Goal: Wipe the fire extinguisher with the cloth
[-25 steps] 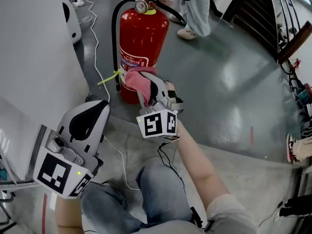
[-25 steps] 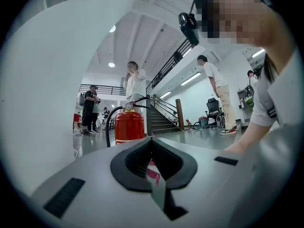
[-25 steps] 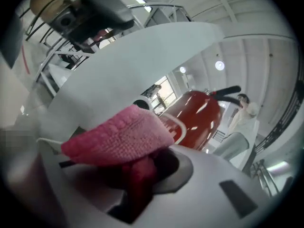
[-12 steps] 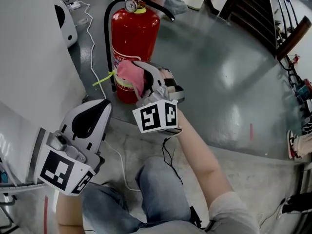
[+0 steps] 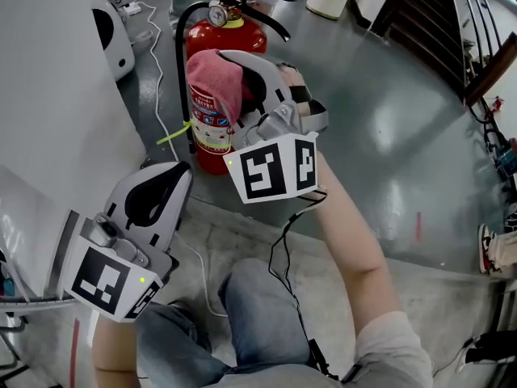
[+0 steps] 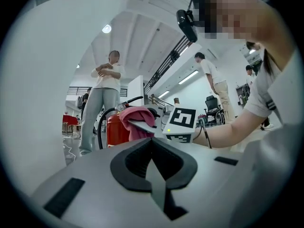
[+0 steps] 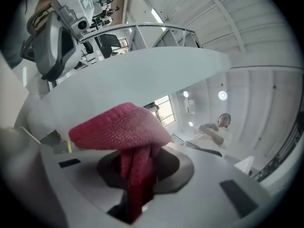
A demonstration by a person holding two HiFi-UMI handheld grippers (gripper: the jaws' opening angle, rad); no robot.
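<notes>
Cloth [image 5: 212, 81] is clamped in right gripper [image 5: 241, 83] and pressed on the upper body of extinguisher [image 5: 242, 37], upper centre. Left gripper [image 5: 161, 186] is held closed and empty, lower left.

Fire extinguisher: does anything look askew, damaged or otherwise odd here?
Nothing stands out. The fire extinguisher stands upright on the floor, hose and gauge attached. The right gripper pinches the pink cloth by its upper body; the left gripper is shut and empty.
</notes>
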